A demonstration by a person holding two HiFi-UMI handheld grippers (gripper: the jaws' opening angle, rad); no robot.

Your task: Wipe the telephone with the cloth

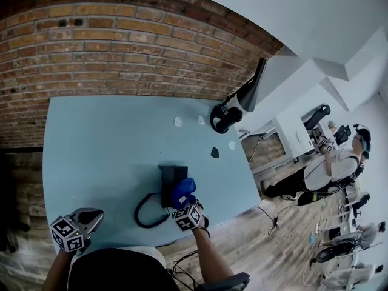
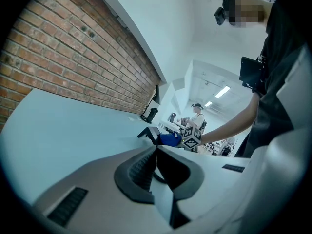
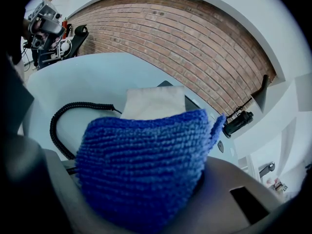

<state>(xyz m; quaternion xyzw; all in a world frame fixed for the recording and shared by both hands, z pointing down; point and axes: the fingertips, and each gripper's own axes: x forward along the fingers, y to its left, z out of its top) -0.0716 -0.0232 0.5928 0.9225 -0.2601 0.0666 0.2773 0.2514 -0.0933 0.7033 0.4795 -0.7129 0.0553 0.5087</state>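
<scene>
Blue terry cloth [image 3: 146, 169] is bunched and clamped between the jaws of the right gripper [image 1: 185, 204], filling that gripper's view. It is held at the near end of the black telephone [image 1: 171, 177], which sits close to the front edge of the pale blue table [image 1: 103, 138], with its coiled cord [image 3: 83, 105] looped to the left. Contact between cloth and phone cannot be confirmed. Left gripper [image 1: 90, 218] is parked well apart at the table's near-left corner, jaws closed together on nothing. Cloth is judged soft, light and compliant; the hold on the bunched fold looks adequate. Telephone is judged rigid, light plastic, likely to slide under wiping pressure. It is best steadied at the body's side, clear of the cord.
</scene>
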